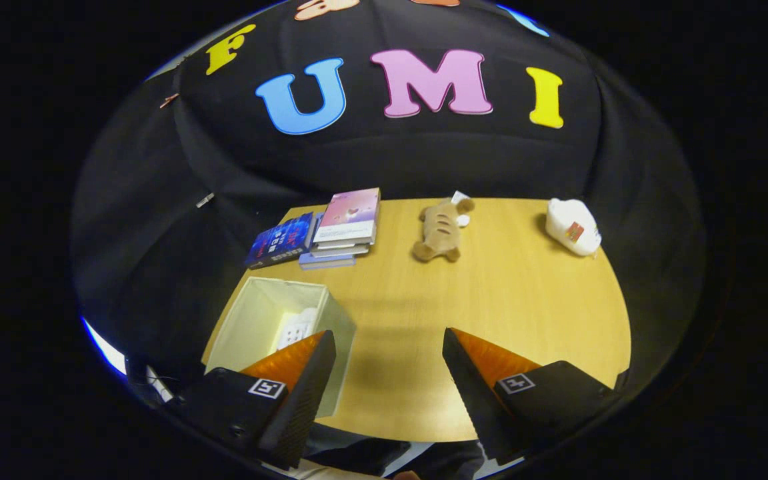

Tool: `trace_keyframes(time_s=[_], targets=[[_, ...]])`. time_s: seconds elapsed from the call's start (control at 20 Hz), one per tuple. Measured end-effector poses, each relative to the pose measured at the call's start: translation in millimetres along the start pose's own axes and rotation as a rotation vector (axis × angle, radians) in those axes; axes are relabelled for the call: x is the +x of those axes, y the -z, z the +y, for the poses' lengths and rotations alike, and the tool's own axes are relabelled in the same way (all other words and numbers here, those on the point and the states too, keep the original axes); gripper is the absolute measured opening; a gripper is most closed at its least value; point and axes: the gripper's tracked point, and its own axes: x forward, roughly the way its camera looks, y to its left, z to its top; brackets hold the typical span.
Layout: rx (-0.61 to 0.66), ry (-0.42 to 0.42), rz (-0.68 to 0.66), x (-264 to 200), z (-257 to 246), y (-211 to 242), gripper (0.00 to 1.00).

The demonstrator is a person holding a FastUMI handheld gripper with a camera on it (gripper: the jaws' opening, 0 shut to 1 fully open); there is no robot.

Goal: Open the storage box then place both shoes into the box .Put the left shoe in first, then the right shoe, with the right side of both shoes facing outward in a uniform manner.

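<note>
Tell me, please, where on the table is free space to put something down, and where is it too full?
The widest bare patch of the table lies just ahead of the open gripper, between the open storage box, the plush toy and the white bag. It is crowded near the far corner, where the books are stacked beyond the box.

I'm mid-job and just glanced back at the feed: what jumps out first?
The open gripper hovers over bare wooden table, fingers apart and holding nothing. The cream storage box by one finger is open, something white lying inside. Beyond sit a stack of books, a plush toy and a white bag.
</note>
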Motion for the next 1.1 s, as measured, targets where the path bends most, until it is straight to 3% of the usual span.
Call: trace_keyframes(time_s=[0.65,0.85,1.1], targets=[[-0.172,0.264,-0.514,-107,-66,-87,0.97],[-0.237,0.339,-0.578,-127,-70,-101,0.96],[-0.21,0.391,-0.574,-131,-76,-113,0.98]])
